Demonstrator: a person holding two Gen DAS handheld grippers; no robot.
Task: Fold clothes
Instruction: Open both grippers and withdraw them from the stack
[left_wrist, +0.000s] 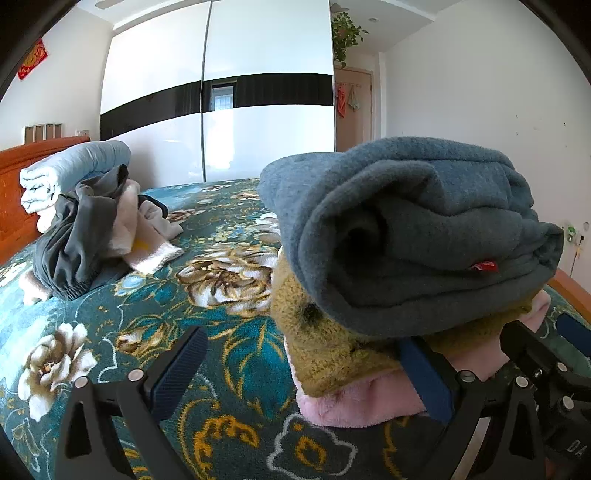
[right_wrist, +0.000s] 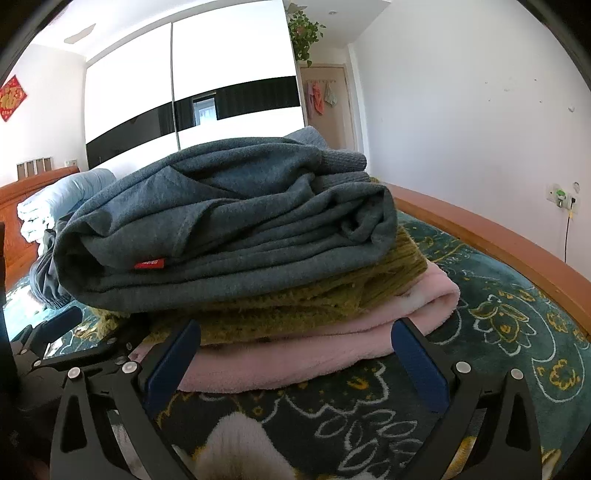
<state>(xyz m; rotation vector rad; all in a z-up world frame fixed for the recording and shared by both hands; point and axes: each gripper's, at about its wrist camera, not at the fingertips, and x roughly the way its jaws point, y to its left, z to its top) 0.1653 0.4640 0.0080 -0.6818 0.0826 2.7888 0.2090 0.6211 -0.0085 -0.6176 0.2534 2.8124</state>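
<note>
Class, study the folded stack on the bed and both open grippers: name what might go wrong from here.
1. The grey-blue fleece garment on top is loosely rolled and overhangs the olive knitted sweater; a nudge might make it slide or unroll.
2. The right gripper straddles the pink plush garment at the bottom; closing there may drag the whole stack.
3. The left gripper sits close by and could snag the knit.

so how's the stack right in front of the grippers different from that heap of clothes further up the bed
The stack is folded in flat layers: grey-blue sweatshirt on top, olive knit in the middle, pink fleece at the bottom. The heap is crumpled, with dark grey and white pieces tangled together. The stack sits beside both open grippers; the heap lies farther off, by the rolled quilt. Both rest on the floral bedspread.
</note>
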